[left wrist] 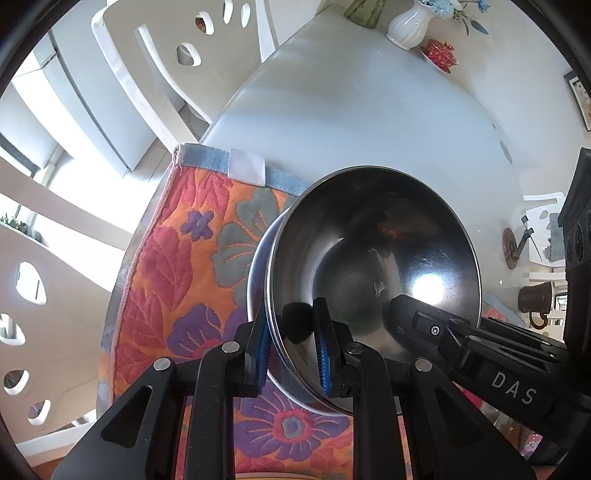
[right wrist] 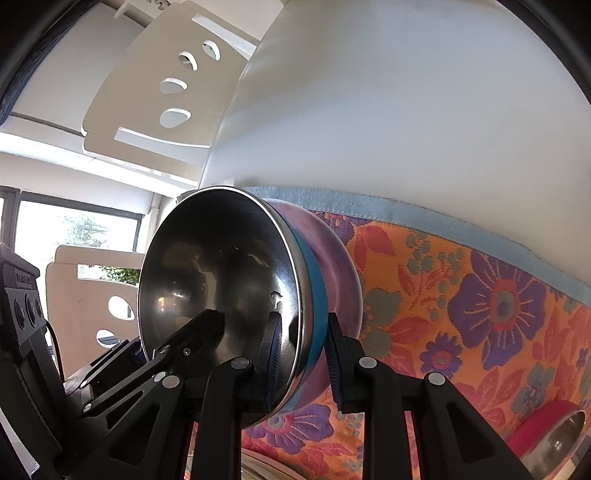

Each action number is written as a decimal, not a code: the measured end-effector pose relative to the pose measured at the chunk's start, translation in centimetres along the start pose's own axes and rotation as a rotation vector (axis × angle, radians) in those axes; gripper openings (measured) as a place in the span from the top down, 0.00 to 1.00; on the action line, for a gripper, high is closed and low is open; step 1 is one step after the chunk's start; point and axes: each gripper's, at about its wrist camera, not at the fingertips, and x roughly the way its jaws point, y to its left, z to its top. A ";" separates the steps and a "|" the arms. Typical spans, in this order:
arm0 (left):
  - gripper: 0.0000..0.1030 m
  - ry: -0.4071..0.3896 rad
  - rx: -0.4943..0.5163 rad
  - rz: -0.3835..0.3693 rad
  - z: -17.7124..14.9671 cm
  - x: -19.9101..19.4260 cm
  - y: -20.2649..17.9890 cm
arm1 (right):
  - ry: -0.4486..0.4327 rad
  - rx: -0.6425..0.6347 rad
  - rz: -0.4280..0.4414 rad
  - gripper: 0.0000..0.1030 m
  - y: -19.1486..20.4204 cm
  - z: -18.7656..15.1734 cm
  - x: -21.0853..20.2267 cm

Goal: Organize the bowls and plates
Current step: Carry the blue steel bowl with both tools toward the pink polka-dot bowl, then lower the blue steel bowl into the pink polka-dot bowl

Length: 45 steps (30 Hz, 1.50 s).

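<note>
A steel-lined bowl [left wrist: 373, 266] with a blue and purple outside [right wrist: 325, 277] hangs over the floral mat [left wrist: 177, 258]. My left gripper [left wrist: 291, 350] is shut on its near rim, one pad inside and one outside. My right gripper [right wrist: 304, 358] is shut on the opposite rim in the same way. Each view shows the other gripper reaching into the bowl: the right one [left wrist: 424, 325] in the left wrist view and the left one [right wrist: 192, 339] in the right wrist view. The bowl's underside is hidden.
The floral mat [right wrist: 480, 295] lies on a white table [left wrist: 369, 110]. A red bowl with a steel inside [right wrist: 546, 439] stands on the mat at the lower right. A white vase [left wrist: 408, 26] and a red ornament [left wrist: 439, 51] stand at the table's far end. White chairs [left wrist: 147, 74] stand beside the table.
</note>
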 end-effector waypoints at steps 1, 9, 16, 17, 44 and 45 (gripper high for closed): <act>0.84 0.002 -0.002 -0.002 0.0 0.1 0.1 | 0.002 0.001 0.001 0.78 0.0 0.1 0.2; 0.84 0.007 -0.017 -0.031 0.0 0.4 0.6 | 0.020 0.013 0.009 0.78 -0.2 0.4 0.9; 0.82 -0.009 0.001 -0.021 0.0 0.1 0.6 | 0.031 0.043 0.019 0.78 -0.7 0.4 1.3; 0.82 -0.012 0.006 -0.016 0.0 0.1 0.5 | 0.028 0.044 0.017 0.78 -0.7 0.4 1.2; 0.75 -0.010 0.072 0.034 -0.4 -0.6 -0.6 | -0.029 0.074 0.016 0.76 -1.2 -0.1 -1.2; 0.74 -0.015 0.071 0.029 -0.4 -0.7 -0.6 | -0.028 0.072 0.015 0.76 -1.2 -0.2 -1.2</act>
